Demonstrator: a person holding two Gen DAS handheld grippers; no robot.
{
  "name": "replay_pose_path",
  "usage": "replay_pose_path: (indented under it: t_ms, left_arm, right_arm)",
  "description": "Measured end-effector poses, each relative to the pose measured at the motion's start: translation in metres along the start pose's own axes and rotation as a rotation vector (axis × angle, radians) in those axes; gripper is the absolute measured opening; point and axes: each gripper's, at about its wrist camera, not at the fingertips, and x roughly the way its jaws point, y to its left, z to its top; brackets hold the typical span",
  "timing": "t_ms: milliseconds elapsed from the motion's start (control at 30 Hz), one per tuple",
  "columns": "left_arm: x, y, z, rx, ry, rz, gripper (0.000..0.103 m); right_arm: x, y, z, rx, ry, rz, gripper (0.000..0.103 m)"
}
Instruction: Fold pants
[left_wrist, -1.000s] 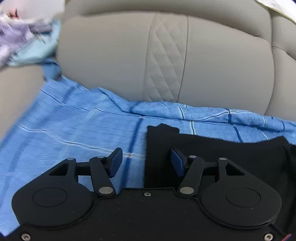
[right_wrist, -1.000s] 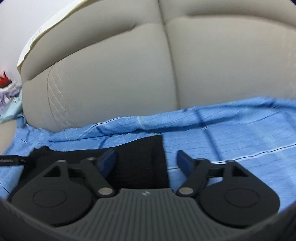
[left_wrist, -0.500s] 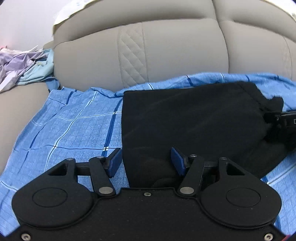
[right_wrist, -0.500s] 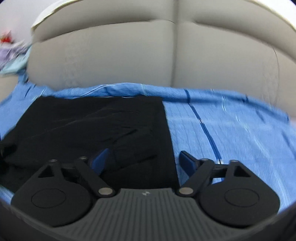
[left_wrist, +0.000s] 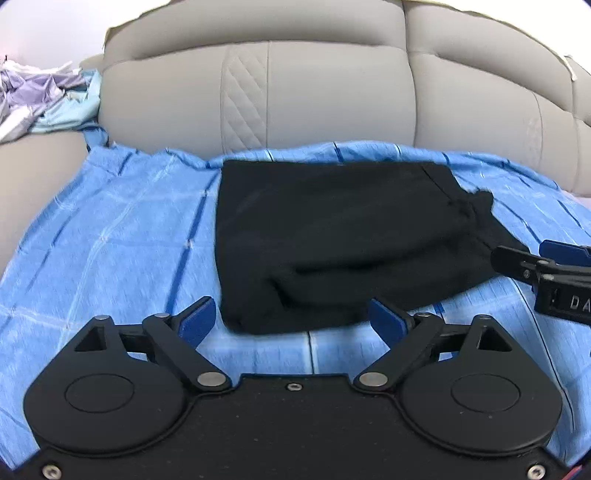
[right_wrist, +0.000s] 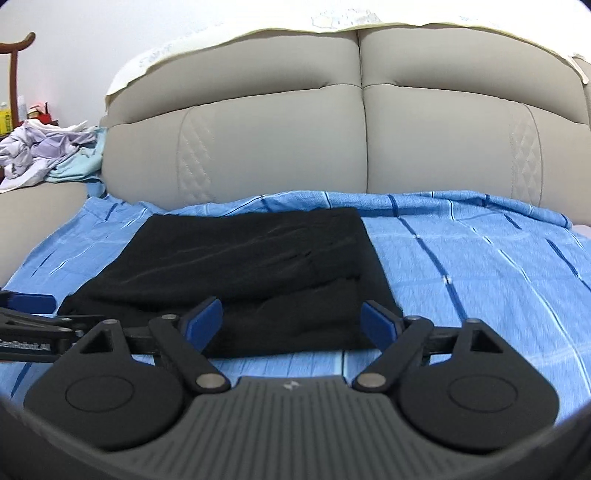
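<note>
Pants (left_wrist: 332, 236) lie just beyond left claw (left_wrist: 291, 319).

Left claw (left_wrist: 291, 319) points fwd and down, jaws spread wide w/ nothing between the blue pads; they've just been opening further. Right claw (right_wrist: 291, 317) is likewise tilted down, jaws wide apart, pads gripping nothing, having opened a bit more too. Each claw shows at the edge of the other's view, so the two sit side by side, near each other.
</note>
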Motion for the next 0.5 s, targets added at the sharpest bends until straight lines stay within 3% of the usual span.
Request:
replay_pose_path:
  t_ms: [200,333,500]
  left_arm:
    - [0.005,-0.002,-0.018,-0.02,0.056,0.007,0.092]
    - [0.013,0.0,-0.023,-0.034,0.082,0.034,0.098]
    - [0.015,0.001,-0.029,-0.033,0.069,0.043,0.103]
  right_arm:
    - [-0.006,0.008,-0.025,-0.01,0.004,-0.024,0.092]
    - [-0.001,0.008,-0.038,-0.009,0.016,-0.041,0.093]
    - [0.005,0.012,-0.051,-0.066,0.015,-0.061,0.099]
